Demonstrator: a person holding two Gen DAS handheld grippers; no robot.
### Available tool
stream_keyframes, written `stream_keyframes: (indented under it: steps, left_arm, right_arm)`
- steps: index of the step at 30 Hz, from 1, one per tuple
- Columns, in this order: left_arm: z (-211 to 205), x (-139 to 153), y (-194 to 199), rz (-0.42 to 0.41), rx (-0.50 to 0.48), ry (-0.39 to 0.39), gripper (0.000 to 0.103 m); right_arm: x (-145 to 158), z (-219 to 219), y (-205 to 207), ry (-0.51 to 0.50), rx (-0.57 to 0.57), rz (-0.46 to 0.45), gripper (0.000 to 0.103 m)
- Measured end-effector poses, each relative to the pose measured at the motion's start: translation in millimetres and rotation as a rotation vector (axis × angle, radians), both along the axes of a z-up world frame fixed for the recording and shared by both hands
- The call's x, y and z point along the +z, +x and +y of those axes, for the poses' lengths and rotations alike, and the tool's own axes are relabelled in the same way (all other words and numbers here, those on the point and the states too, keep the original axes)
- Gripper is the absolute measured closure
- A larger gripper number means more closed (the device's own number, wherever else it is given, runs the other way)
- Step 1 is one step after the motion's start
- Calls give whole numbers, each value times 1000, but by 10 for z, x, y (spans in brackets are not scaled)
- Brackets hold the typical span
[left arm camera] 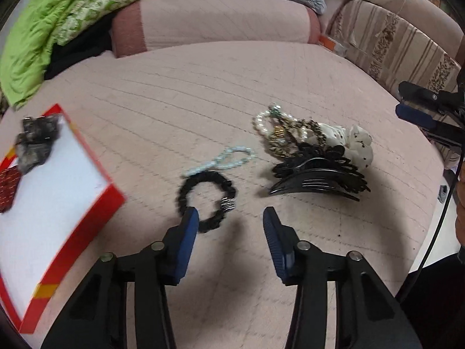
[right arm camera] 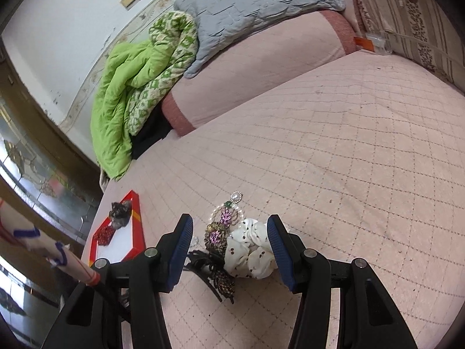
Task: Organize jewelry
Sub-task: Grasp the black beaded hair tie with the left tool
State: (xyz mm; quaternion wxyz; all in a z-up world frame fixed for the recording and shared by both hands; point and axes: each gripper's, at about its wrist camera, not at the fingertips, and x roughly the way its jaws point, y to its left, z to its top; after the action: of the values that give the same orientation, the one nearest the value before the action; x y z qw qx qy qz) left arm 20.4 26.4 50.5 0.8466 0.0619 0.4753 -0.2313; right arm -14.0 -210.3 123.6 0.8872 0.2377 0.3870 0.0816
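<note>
The left gripper hangs just above the pink quilted bedspread, fingers apart and grasping nothing; its left pad overlaps the near edge of a black beaded bracelet, though actual contact cannot be confirmed. Judged from this, the bracelet is the next item for collection. A pale bead bracelet lies just beyond it, touching or nearly so. To the right sits a tangled heap: pearl and gold-toned strands, a spotted white scrunchie and a black claw clip. The red-rimmed white tray lies at the left, already holding a dark hair ornament at its far end, evidently the sorting destination. The right gripper hovers over the heap, fingers parted and empty, seemingly positioned for its own pick.
</note>
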Motion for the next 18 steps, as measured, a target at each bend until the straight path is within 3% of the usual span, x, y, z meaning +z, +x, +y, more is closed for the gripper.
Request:
stream_keyframes:
  steps: [7, 10, 15, 18]
  left_arm:
    - [-142, -211, 170, 18, 4, 66, 74]
    - [-102, -210, 198, 19, 27, 59, 89]
    - [-34, -146, 162, 19, 30, 39, 90]
    - [116, 22, 129, -7, 52, -40, 90]
  right_arm:
    - [-138, 95, 48, 27, 83, 52, 45]
    - [-203, 166, 47, 47, 127, 72, 45]
    - [-298, 303, 61, 52, 196, 110, 45]
    - [-360, 394, 67, 32, 234, 135, 45]
